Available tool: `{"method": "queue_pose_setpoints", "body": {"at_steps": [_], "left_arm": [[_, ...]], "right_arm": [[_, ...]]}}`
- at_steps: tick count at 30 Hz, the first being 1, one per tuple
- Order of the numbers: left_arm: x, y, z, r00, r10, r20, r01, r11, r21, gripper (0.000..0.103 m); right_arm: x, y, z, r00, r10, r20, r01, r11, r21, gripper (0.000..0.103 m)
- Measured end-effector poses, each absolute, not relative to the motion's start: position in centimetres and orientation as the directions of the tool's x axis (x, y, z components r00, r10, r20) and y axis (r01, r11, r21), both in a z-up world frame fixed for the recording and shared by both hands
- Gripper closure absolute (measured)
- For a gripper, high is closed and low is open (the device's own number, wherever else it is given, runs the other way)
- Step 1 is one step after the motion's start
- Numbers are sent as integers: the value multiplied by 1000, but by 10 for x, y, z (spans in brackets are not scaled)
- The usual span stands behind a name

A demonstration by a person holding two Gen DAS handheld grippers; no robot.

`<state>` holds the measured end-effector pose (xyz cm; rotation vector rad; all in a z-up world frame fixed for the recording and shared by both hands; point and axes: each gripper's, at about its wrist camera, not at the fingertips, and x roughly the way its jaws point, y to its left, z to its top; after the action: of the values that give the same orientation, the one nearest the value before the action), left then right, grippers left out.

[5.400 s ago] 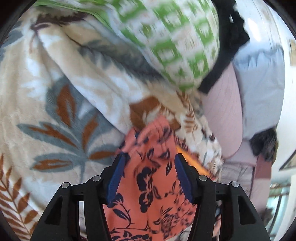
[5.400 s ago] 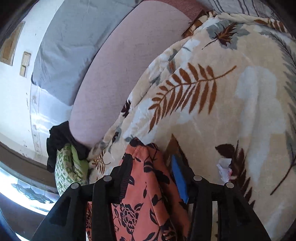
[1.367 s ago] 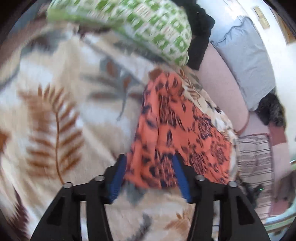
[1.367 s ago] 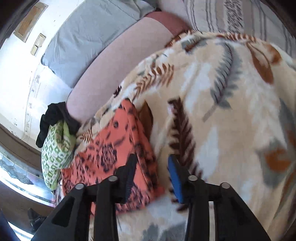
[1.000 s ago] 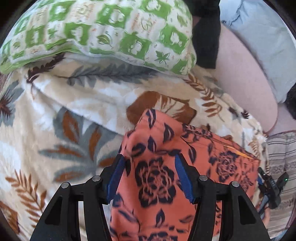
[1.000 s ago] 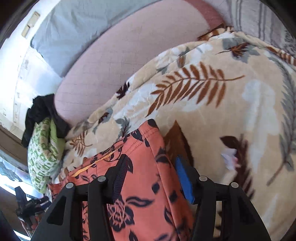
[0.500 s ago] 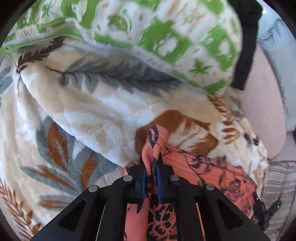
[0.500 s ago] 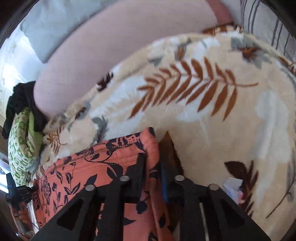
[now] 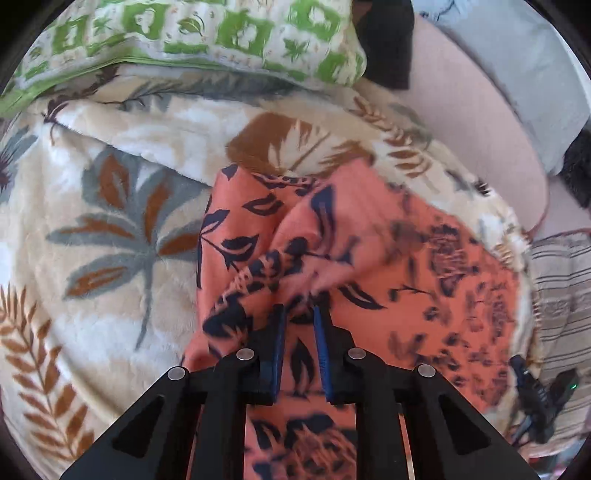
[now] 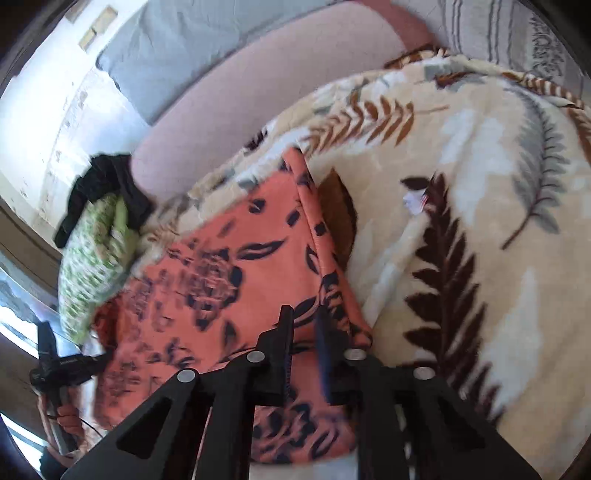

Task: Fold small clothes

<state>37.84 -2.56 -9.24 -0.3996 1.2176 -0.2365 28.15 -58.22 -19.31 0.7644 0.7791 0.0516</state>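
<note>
An orange garment [image 9: 406,258] with dark navy flowers lies on a cream leaf-print blanket [image 9: 110,229]. My left gripper [image 9: 298,314] is shut on a bunched corner of the garment, lifted and folded over the rest of the cloth. In the right wrist view the garment [image 10: 229,266] spreads to the left, and my right gripper [image 10: 304,317] is shut on its near right edge, above the blanket [image 10: 480,221].
A green-and-white patterned pillow [image 9: 207,33] and a black cloth [image 9: 388,40] lie at the far end. A pink cushion [image 10: 258,96] and grey pillow [image 10: 184,48] lie beyond the blanket. A striped cloth [image 9: 561,280] lies to the right. The other gripper [image 10: 55,365] shows at the left.
Both grippers, open around the garment's far corners a second ago, have shut on them. They have pulled the corners back toward me over the garment.
</note>
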Motion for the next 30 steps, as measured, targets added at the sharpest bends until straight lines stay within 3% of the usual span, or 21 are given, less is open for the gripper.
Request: {"method": "queue_pose_setpoints", "body": {"at_steps": [2, 3, 4, 5, 6, 8, 11, 16, 17, 19, 20, 23, 25, 28, 30], "left_arm": [[356, -12, -70, 394, -408, -823, -21, 892, -452, 83], [349, -7, -68, 408, -405, -818, -23, 891, -453, 73], [339, -3, -66, 426, -402, -810, -31, 889, -457, 66], [330, 5, -66, 443, -401, -802, -49, 882, -468, 65], [323, 8, -71, 444, -408, -798, -69, 872, -484, 65], [310, 10, -84, 399, -498, -770, -68, 821, -566, 65], [301, -11, -87, 327, -516, -792, -10, 836, -549, 65], [351, -53, -90, 301, -447, -843, 10, 885, -465, 66], [368, -57, -95, 305, -406, -862, -8, 903, -429, 70], [396, -52, -97, 322, -257, -911, -81, 952, -297, 93], [410, -36, -100, 321, -240, -916, -148, 943, -299, 97], [422, 31, -99, 386, -285, -877, -393, 810, -436, 97], [416, 59, -94, 401, -235, -885, -462, 782, -417, 93], [401, 67, -86, 410, -294, -864, -389, 801, -456, 90], [386, 63, -78, 421, -379, -824, -301, 799, -521, 77]], "right_arm": [[262, -578, -181, 747, 304, -591, 185, 759, 624, 75], [257, -574, -181, 738, 295, -607, 182, 779, 599, 65], [254, -570, -186, 717, 289, -634, 187, 797, 575, 62], [255, -564, -197, 681, 288, -673, 204, 808, 553, 63], [256, -560, -214, 635, 304, -710, 232, 802, 550, 64], [250, -556, -227, 655, 318, -686, 230, 780, 582, 63], [245, -550, -226, 688, 274, -673, 236, 792, 563, 60], [243, -533, -221, 704, 235, -670, 197, 843, 501, 41], [247, -532, -220, 702, 234, -673, 191, 848, 495, 39], [248, -530, -221, 702, 242, -670, 180, 850, 496, 35], [247, -531, -221, 706, 249, -663, 175, 846, 504, 34], [244, -537, -224, 724, 274, -634, 165, 823, 543, 34], [243, -540, -226, 731, 286, -620, 161, 810, 563, 34], [242, -540, -226, 734, 289, -615, 159, 807, 569, 34], [243, -538, -225, 731, 280, -623, 162, 815, 557, 34]]}}
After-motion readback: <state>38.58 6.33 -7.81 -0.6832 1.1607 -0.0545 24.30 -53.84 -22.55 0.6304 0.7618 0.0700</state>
